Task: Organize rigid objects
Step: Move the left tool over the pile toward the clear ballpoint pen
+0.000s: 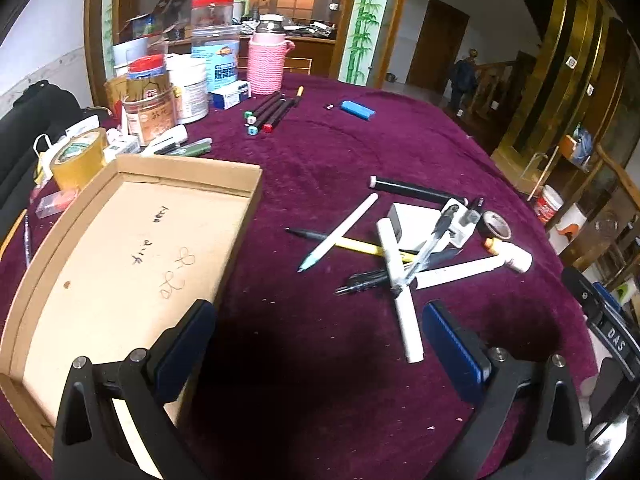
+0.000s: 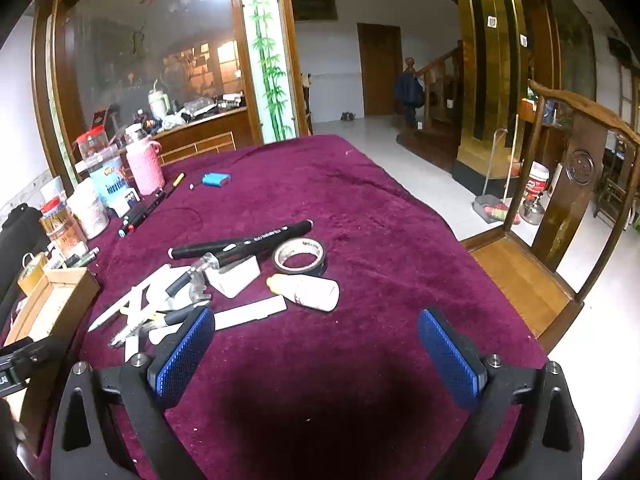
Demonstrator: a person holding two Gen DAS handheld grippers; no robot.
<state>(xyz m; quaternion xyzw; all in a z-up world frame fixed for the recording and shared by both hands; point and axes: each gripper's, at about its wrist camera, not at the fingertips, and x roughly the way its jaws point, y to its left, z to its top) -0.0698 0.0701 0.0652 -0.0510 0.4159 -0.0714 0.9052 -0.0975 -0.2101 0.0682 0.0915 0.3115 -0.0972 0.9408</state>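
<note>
The pile of pens (image 1: 384, 248) lies on the purple-covered counter (image 1: 320, 160) ahead of me, crossed over one another: a white pen (image 1: 340, 232) tilted over a yellow one (image 1: 360, 246), a clear pen (image 1: 432, 246), a thick white marker (image 1: 400, 292) whose end reaches toward my left gripper (image 1: 316, 344), and a black marker (image 1: 416, 190) at the far side. Tangled with them are a white box (image 1: 412, 220), a roll of tape (image 2: 300, 256) and a small white bottle (image 2: 312, 290). The cardboard tray (image 1: 132, 240) just left of the pile holds nothing that I can see — so by my reckoning the sorting has hardly begun and everything in the pile is left to move.

My left fingers (image 1: 188, 340) are spread wide with nothing between them, one over the tray's near corner, the other near the thick marker's end. My right gripper (image 2: 316, 352) is likewise spread and holding nothing, hovering over bare cloth near the pile.

For room: the cloth between pile and tray is open, a clean lane for carrying. The counter's right edge drops to a wooden chair (image 2: 552, 240) and floor, and the bottle would roll, I judge. Jars (image 1: 180, 80) and a row of markers (image 1: 268, 110) crowd the far left corner, well apart from my work.
</note>
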